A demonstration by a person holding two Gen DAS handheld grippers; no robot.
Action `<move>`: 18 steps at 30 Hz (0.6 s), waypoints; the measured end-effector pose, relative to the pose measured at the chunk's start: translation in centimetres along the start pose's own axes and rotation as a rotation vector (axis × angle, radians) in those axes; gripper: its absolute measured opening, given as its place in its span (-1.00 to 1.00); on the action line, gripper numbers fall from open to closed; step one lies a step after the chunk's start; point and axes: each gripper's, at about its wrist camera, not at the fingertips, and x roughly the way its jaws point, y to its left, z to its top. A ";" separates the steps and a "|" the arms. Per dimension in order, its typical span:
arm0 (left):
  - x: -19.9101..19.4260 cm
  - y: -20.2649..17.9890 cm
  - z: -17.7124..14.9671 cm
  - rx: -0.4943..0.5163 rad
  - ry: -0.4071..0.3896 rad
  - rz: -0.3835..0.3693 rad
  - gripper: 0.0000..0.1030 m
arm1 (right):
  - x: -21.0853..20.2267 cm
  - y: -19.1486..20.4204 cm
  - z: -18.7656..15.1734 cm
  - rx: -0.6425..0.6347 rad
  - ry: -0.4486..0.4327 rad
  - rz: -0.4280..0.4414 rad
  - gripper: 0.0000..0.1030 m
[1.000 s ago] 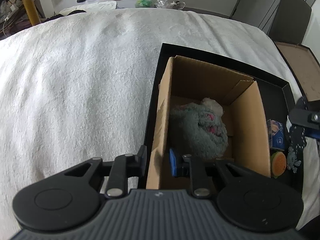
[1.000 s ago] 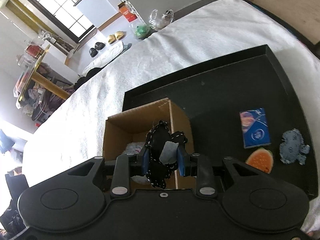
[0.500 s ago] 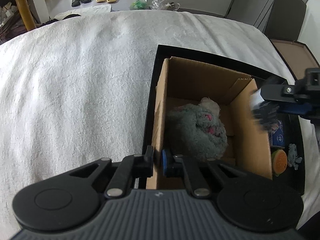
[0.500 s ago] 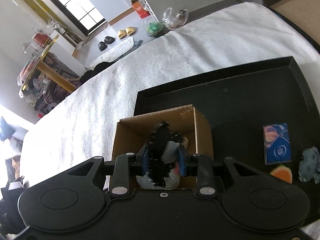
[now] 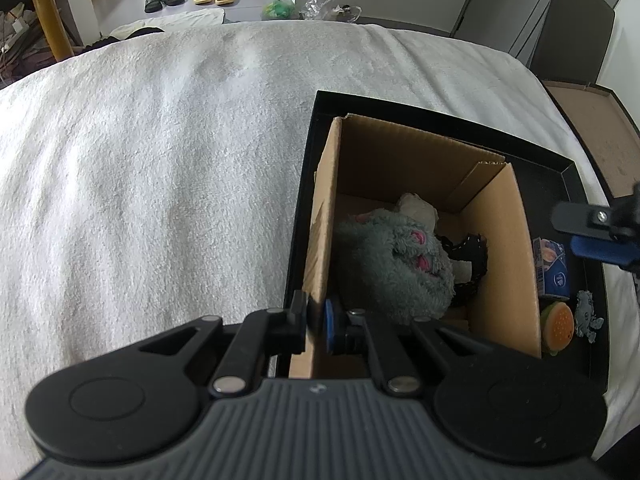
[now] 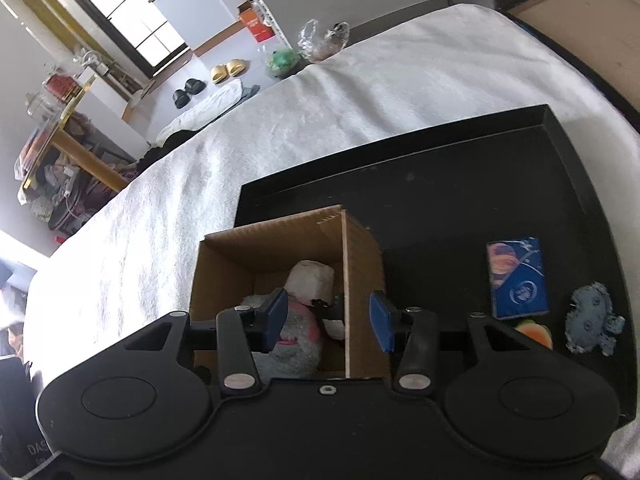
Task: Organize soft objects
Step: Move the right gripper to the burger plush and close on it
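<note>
A cardboard box (image 5: pixel 496 264) stands on a black tray (image 5: pixel 400 104). Inside it lie a grey-green plush toy (image 5: pixel 384 264), a white soft lump (image 5: pixel 418 206) and a black lacy piece (image 5: pixel 472 256) against the right wall. My left gripper (image 5: pixel 316 320) is shut on the box's left wall near its front corner. My right gripper (image 6: pixel 328 318) hovers over the box (image 6: pixel 360 248) with its jaws opening. They straddle the box's right wall without pressing it, and they hold nothing. The plush (image 6: pixel 292 344) shows below them.
On the tray (image 6: pixel 440 184) to the right of the box lie a blue packet (image 6: pixel 516 280), an orange round squishy (image 5: pixel 558 322) and a blue-grey soft scrap (image 6: pixel 592 320). The tray sits on a white fluffy blanket (image 5: pixel 160 160).
My right gripper carried the black lacy piece over the box, opened and let it fall inside. My left gripper closed on the box's left wall.
</note>
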 end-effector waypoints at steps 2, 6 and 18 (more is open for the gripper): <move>-0.1 -0.1 0.0 -0.006 0.001 -0.001 -0.85 | -0.5 -0.7 -0.1 0.010 -0.005 -0.006 -0.11; -0.2 -0.4 0.0 -0.003 0.006 0.012 -0.83 | -1.1 -2.3 -0.4 0.037 -0.010 -0.024 -0.11; -0.7 -1.1 -0.6 -0.001 0.017 0.050 -0.71 | -2.2 -6.5 -2.0 0.100 -0.012 -0.052 -0.11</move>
